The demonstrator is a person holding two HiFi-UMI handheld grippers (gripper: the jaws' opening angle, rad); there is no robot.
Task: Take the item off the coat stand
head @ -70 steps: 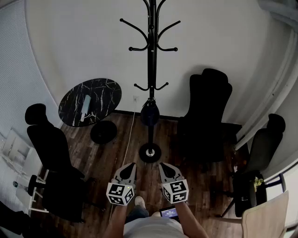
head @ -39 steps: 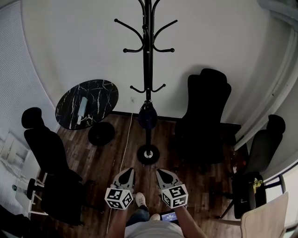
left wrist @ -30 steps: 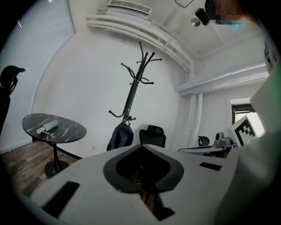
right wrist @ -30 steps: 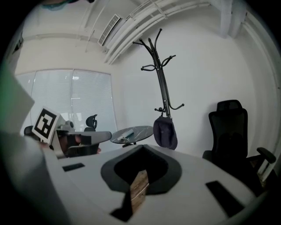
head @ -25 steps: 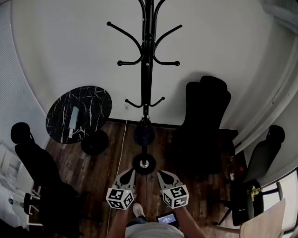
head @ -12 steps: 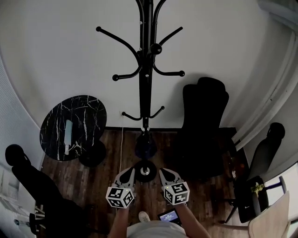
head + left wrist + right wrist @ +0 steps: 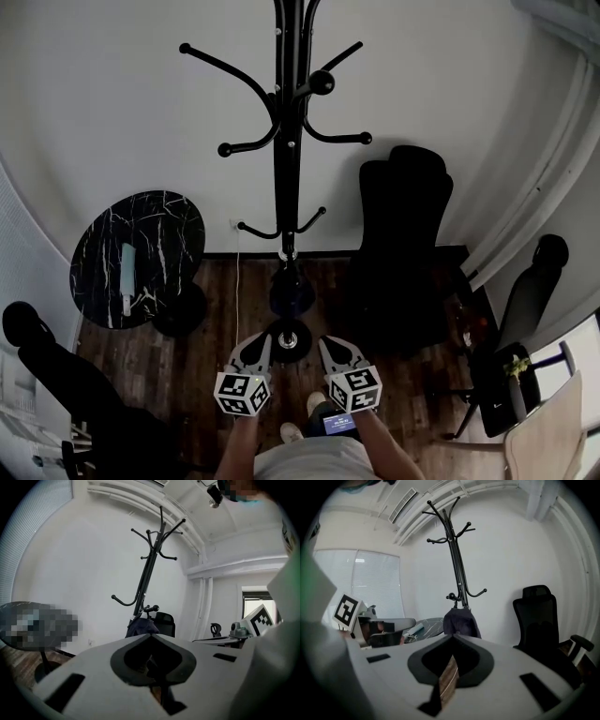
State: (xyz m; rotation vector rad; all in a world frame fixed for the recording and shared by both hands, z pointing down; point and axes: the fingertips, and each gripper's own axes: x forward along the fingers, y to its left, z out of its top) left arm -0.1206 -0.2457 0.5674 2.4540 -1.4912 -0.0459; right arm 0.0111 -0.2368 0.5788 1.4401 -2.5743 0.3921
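- The head view alone shows the coat stand (image 7: 286, 141) from top to foot. It rises at 12 o'clock from both grippers, and its round base (image 7: 289, 339) sits on the wooden floor (image 7: 187, 361) just beyond the jaw tips.
- From above, the bag (image 7: 292, 291) is squashed into a small dark lump low on the pole. Both gripper views show it side-on as a soft dark bag hanging from a low hook of the stand.
- The left gripper (image 7: 151, 635) is clenched, its jaws meeting tip to tip with nothing between them. The bag lies straight ahead of it, well apart.
- The right gripper (image 7: 452, 637) is clenched the same way and grasps nothing. The bag hangs just above its jaw line at 12 o'clock, not touching.
- Only the right gripper view shows the window blind (image 7: 375, 578), at 9 o'clock.
- Only the head view lays out the room around the stand. A round table (image 7: 141, 234) stands at 10 o'clock and a black office chair (image 7: 403, 234) at 1 o'clock, both against the white wall (image 7: 122, 103).
- More chairs crowd the edges of the head view, one at 8 o'clock (image 7: 56, 366) and one at 3 o'clock (image 7: 530, 291).
- A strip of bare floor runs between the table's foot and the stand's base. The gap between the base and the office chair is narrower.
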